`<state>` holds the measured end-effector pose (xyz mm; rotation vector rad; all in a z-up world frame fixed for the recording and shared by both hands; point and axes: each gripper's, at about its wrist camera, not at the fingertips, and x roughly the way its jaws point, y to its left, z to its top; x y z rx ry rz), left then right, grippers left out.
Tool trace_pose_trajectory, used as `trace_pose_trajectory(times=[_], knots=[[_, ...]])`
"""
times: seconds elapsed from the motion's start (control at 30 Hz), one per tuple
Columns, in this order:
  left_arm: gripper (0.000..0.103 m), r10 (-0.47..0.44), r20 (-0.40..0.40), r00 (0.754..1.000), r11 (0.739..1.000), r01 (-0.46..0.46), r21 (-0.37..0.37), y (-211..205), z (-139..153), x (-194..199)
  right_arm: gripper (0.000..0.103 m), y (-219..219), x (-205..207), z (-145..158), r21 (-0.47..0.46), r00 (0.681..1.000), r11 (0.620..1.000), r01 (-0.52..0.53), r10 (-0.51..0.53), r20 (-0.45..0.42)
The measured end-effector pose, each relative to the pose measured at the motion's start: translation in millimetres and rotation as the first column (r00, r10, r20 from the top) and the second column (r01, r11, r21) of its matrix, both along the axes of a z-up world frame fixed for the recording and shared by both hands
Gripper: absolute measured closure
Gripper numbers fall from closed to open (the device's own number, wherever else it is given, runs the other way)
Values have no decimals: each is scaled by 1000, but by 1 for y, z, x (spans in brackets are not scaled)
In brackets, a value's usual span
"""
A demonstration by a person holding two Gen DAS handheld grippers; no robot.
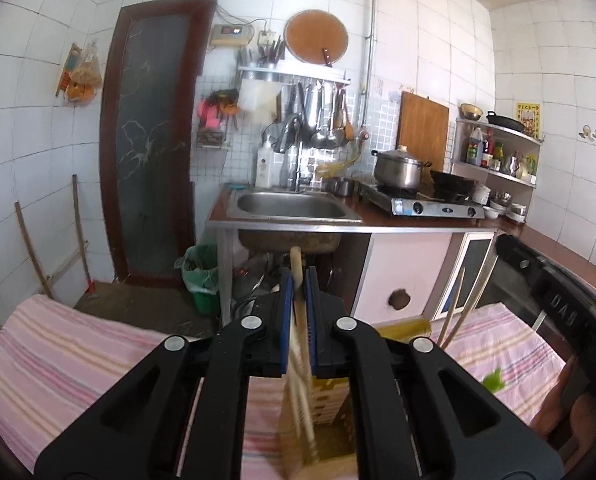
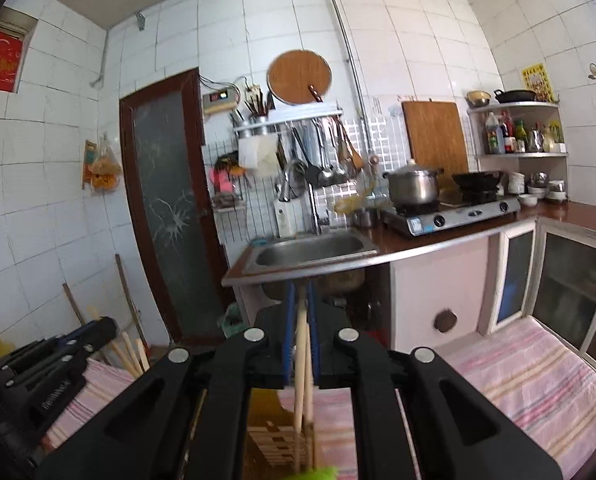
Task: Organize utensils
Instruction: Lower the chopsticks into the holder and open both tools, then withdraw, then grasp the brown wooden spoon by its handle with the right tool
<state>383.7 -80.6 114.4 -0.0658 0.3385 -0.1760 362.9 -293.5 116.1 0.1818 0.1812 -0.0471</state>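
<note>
The left gripper (image 1: 298, 280) has its jaws nearly closed on a pale wooden utensil (image 1: 297, 264), and the right gripper (image 2: 301, 296) pinches wooden chopsticks (image 2: 301, 360). Both stand near-upright, lower ends in a slatted wooden holder (image 2: 274, 440) on the striped cloth (image 1: 58, 360).

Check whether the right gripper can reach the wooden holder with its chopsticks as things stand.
Probably yes: the right gripper grips the chopsticks upright, their lower ends hang just over the slotted wooden holder, and nothing shows in between.
</note>
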Motion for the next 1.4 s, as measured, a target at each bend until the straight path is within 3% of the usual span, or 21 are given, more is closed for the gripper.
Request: trace_pose_trajectory(times=[0.03,0.07,0.1,0.13,0.27,0.33,0.6,0.83,1.17,1.4], knots=[[73,5,-5,1000,1000,-5,1,4,1,-5,76,-4,-6,2,0,1000,1000,8,-8,-10],[62,9,-6,1000,1000,-9,-1,9,2,-11,64,-8,-12,4,5,1000,1000,20,-20,-13],[42,19,-3,1000,1000,-19,-3,15,5,-20,45,-11,-22,6,8,999,999,34,-34,-12],[31,30,5,1000,1000,-30,-5,21,7,-29,45,-14,-30,8,5,999,999,40,-40,-16],[21,54,2,999,998,-54,14,38,13,-63,44,-16,-64,13,-15,998,999,33,-34,-53],[11,70,-3,998,997,-69,25,48,14,-84,39,-12,-86,12,-39,997,999,23,-26,-75],[5,96,-42,995,994,-94,49,78,-1,-156,33,12,-157,-4,-94,990,995,-38,25,-142],[5,104,-95,990,993,-98,71,87,-37,-196,29,24,-205,-37,-91,983,995,-45,28,-182],[5,111,-198,974,988,-87,131,92,-104,-210,29,38,-213,-115,-89,940,995,-53,20,-341],[5,111,-281,953,982,-63,176,85,-136,-195,29,48,-198,-153,-83,885,993,-79,31,-464]])
